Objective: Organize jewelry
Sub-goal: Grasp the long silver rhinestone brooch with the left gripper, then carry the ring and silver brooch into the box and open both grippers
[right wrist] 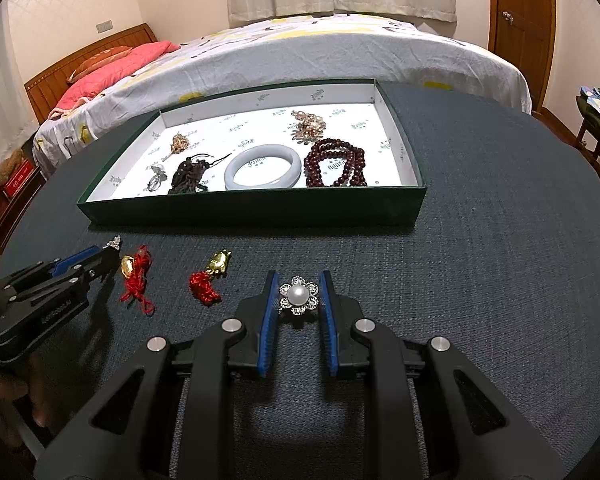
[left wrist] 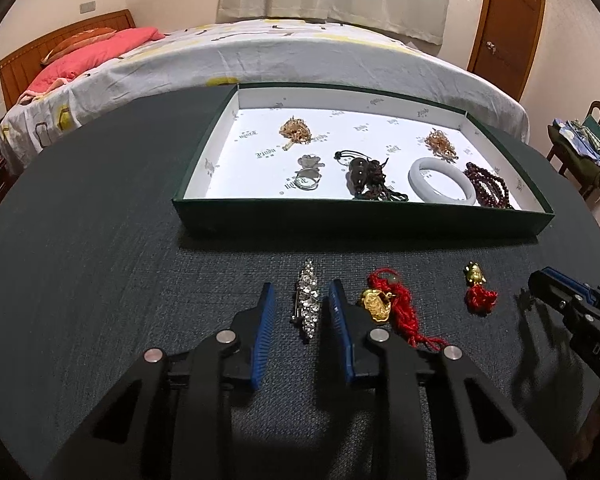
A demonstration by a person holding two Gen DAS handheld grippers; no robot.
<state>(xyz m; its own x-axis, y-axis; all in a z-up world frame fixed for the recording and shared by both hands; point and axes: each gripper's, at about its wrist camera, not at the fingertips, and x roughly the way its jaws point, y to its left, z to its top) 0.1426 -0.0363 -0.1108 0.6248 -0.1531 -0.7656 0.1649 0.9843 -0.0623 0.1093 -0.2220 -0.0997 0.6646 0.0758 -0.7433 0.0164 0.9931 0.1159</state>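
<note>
A rhinestone hair clip (left wrist: 307,307) lies on the dark table between the blue fingers of my left gripper (left wrist: 300,290), with a gap showing on each side, so the jaws are open. My right gripper (right wrist: 299,280) is shut on a pearl flower brooch (right wrist: 299,295), low over the table. A gold pendant on red cord (left wrist: 376,306) and a gold charm with a red tassel (left wrist: 476,280) lie between the two grippers. The green box (left wrist: 360,220) with a white inside stands beyond them. In the right wrist view the left gripper (right wrist: 108,254) sits at the far left.
In the box lie a white bangle (right wrist: 262,168), dark red beads (right wrist: 336,166), a dark knotted cord piece (right wrist: 190,178), a silver ring (right wrist: 156,182) and two gold-coloured brooches. A bed runs behind the table, with a chair (left wrist: 596,140) at the right. A hand (right wrist: 4,412) holds the left gripper.
</note>
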